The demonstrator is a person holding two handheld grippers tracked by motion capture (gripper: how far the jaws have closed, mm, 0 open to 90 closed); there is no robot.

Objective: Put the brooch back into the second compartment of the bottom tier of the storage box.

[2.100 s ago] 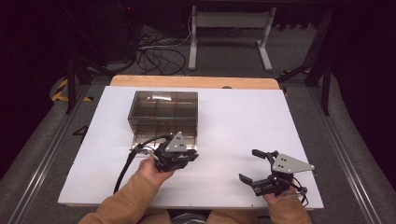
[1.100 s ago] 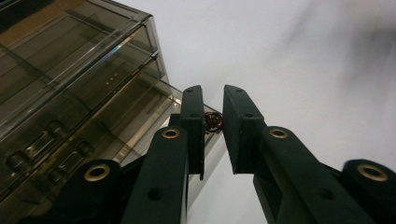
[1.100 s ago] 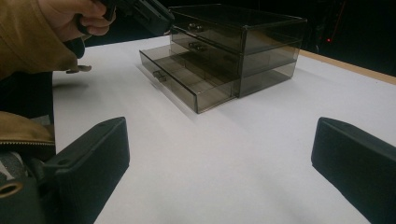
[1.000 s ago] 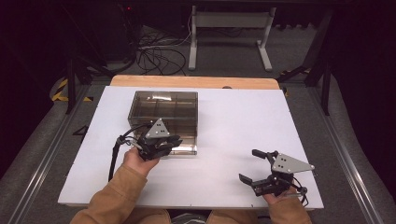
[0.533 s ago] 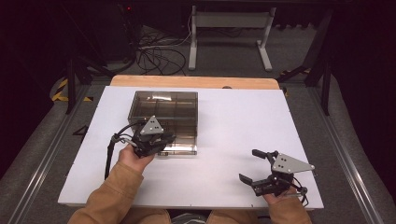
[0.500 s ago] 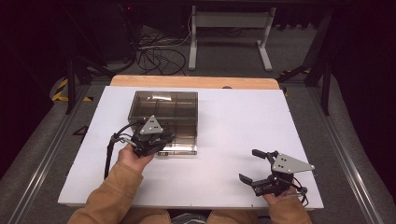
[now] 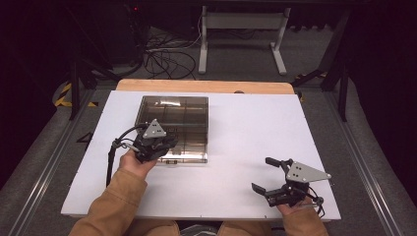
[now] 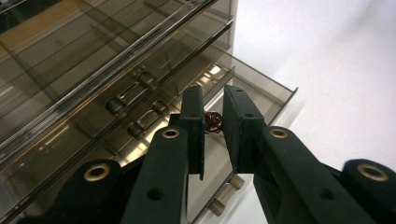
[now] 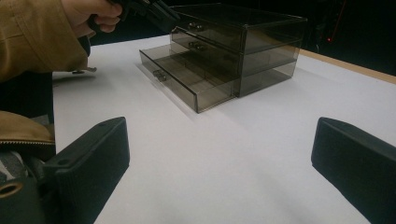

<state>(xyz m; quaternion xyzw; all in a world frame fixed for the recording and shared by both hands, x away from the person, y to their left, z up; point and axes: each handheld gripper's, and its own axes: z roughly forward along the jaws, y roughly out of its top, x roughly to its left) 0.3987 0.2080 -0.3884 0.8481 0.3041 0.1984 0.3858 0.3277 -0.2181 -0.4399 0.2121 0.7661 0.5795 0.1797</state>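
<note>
A smoked, see-through plastic drawer unit (image 7: 174, 128) stands on a smooth white table (image 7: 255, 128), toward its left half, with a strip of pale wood along the far edge. The unit is box-shaped with hard, glossy walls and three stacked drawers, each with a small bar handle. The bottom drawer (image 9: 187, 81) is pulled out toward the person; the two above it sit flush. The right gripper view shows thin dividers inside the tinted walls.

The left gripper (image 8: 214, 123) is matt black with brass-coloured rivets and flat, squared pads. It hangs over the open bottom drawer, just in front of the upper drawer fronts. Its jaws are drawn close together and pinch a small reddish-brown object (image 8: 213, 122), rounded and shiny; what it is cannot be made out. In the high view the left gripper (image 7: 156, 142) sits at the near left corner of the unit, with a grey three-cornered plate on top and a black cable looping off to the left. The hand (image 7: 137, 161) behind it comes from a tan sleeve.

The right gripper (image 7: 269, 176) rests near the table's near right corner, well apart from the unit. Its jaws stand wide apart with only bare table between them.
</note>
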